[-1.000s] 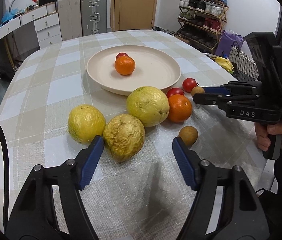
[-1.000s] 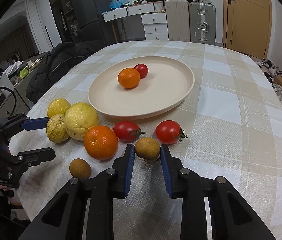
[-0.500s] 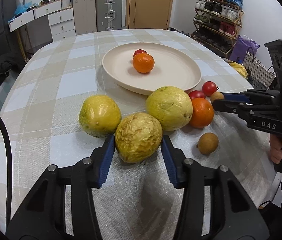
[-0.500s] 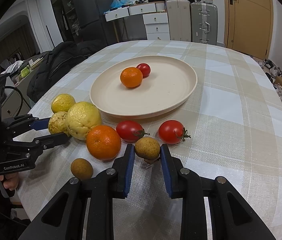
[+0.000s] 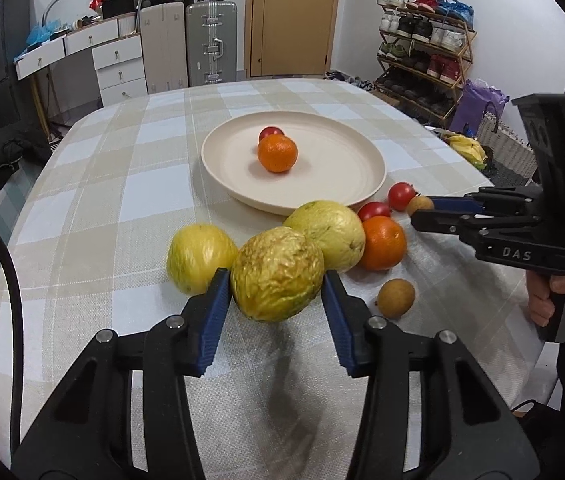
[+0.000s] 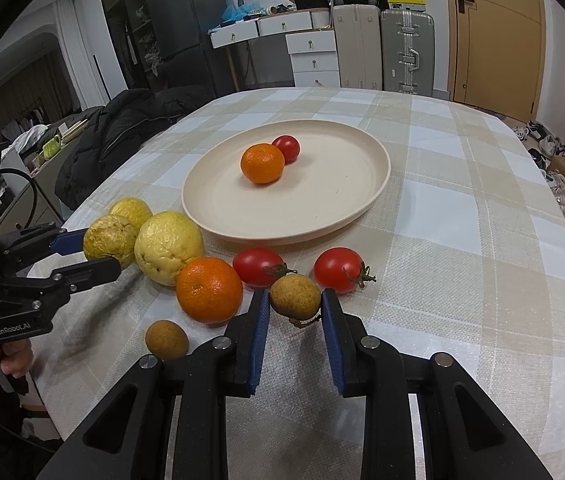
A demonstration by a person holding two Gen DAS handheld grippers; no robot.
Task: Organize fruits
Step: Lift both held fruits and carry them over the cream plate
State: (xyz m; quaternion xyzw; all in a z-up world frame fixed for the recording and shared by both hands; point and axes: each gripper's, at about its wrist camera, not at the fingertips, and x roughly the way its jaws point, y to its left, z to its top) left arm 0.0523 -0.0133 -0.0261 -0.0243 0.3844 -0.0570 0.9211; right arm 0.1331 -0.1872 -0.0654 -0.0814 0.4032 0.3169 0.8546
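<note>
My left gripper (image 5: 275, 294) is shut on a wrinkled yellow fruit (image 5: 276, 274) and holds it just above the cloth; it also shows in the right wrist view (image 6: 109, 238). My right gripper (image 6: 295, 312) is shut on a small brown fruit (image 6: 295, 296), seen in the left wrist view (image 5: 419, 203) too. A cream plate (image 5: 346, 168) holds an orange (image 5: 277, 153) and a small tomato (image 5: 270, 133). On the cloth lie two more yellow fruits (image 5: 199, 256) (image 5: 328, 230), an orange (image 5: 383, 243), two tomatoes (image 6: 257, 266) (image 6: 339, 269) and another small brown fruit (image 5: 395, 298).
The round table has a checked cloth (image 5: 122, 184). A dark jacket on a chair (image 6: 122, 136) sits at its left side. Suitcases (image 5: 210, 44), drawers (image 5: 118, 68) and a shoe rack (image 5: 422, 52) stand beyond the far edge.
My left gripper moved forward and closed around the wrinkled yellow fruit, which now sits slightly raised. My right gripper has stayed shut on the small brown fruit.
</note>
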